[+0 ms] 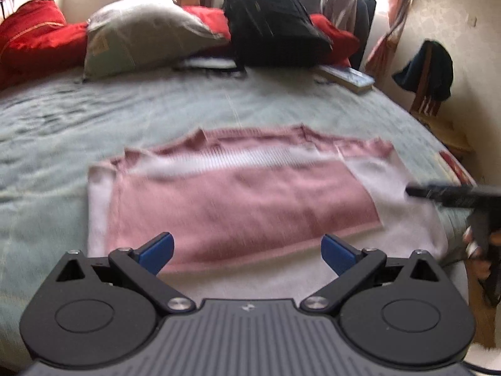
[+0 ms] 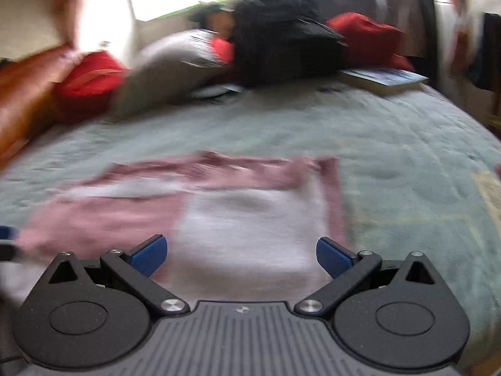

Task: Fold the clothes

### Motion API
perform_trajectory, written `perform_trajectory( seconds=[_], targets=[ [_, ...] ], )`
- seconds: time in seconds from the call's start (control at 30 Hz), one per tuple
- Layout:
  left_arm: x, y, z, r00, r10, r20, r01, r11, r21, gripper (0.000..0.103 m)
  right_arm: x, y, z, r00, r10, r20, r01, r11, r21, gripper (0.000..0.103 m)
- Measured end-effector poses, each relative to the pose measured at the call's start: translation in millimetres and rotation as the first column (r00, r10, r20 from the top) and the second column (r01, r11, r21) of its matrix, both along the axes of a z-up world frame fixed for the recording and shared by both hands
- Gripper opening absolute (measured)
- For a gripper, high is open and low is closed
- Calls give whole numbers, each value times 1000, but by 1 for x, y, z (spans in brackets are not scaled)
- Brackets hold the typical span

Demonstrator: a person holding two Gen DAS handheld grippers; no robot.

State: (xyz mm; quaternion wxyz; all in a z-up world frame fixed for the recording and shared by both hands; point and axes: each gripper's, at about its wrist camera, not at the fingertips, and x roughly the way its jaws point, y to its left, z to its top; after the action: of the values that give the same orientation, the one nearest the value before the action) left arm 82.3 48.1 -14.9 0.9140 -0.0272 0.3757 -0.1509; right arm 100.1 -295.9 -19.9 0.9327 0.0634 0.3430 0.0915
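Fingers on both tools are spread wide with nothing between them: the left gripper (image 1: 247, 252) hangs over the near edge of the sweater, and the right gripper (image 2: 241, 255) hangs over its white near corner, blue pads (image 2: 147, 255) apart and bare.

Largest in both views is the bed (image 1: 94, 119), covered by a pale green quilted spread that fills most of each picture. Along its far side lie red cushions (image 1: 28, 40), a big grey pillow (image 1: 147, 34) leaning against them, and a black backpack (image 1: 269, 22) standing just beside the pillow. Near the backpack's right foot a book (image 1: 347, 76) lies flat on the spread.

A pink and white sweater (image 1: 238, 194) lies flat on the near half of the bed, spread sideways with its collar on the far edge; a sleeve is folded across the right part of it, showing white. Both views are blurred, so the fold lines are hard to trace.

In the left wrist view the other tool shows at the right edge as a dark bar over the sweater's white right end, gripped by a hand (image 1: 479, 250). Beyond the bed's right side stands a wooden chair (image 1: 429, 100) with a dark garment draped on its back. Curtains and hanging clothes show against bright windows at the far wall
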Motion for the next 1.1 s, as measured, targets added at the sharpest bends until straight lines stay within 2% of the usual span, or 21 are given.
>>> perform_trajectory(
  seconds=[0.13,0.27,0.33,0.4,0.5,0.6,0.67,0.77,0.87,0.93,1.03,1.1],
  targets=[
    [21,10,-9,1000,25,-18,-25,999,-22,100,4,-4,-18,999,-37,-33,36,999,-12,103],
    [42,22,-33,990,114,-81,-113,993,24,100,7,-10,-25,997,-56,-49,56,998,6,103],
    [44,30,-38,984,144,-106,-144,990,9,99,6,-9,-25,997,-54,-47,54,999,1,103],
    [39,35,-34,987,131,-88,-135,990,-39,100,5,-7,-25,998,-51,-44,51,999,-11,103],
    [37,39,-32,990,124,-70,-129,990,-62,102,4,-1,-26,998,-50,-37,49,998,-44,103],
    [43,41,-41,985,111,-129,-119,992,-53,102,5,5,-27,998,-51,-36,48,995,-84,103],
    [44,41,-32,988,83,-133,-90,995,-50,102,4,7,-25,998,-49,-38,44,994,-103,103],
    [47,46,-13,993,35,-112,-41,998,-54,102,2,2,-19,997,-59,-40,57,997,-61,103],
    [58,49,-6,990,-16,-142,7,998,-64,102,0,-3,-15,996,-74,-42,75,997,8,103],
    [67,50,-11,982,-48,-183,34,996,-81,102,-2,-3,-12,996,-78,-42,79,996,30,103],
    [79,54,-29,964,-48,-262,23,995,-97,102,-7,-1,-7,997,-74,-38,76,996,38,103],
    [81,58,-36,959,-48,-280,15,993,-118,102,-10,0,-3,997,-67,-35,68,997,47,103]
  ],
)
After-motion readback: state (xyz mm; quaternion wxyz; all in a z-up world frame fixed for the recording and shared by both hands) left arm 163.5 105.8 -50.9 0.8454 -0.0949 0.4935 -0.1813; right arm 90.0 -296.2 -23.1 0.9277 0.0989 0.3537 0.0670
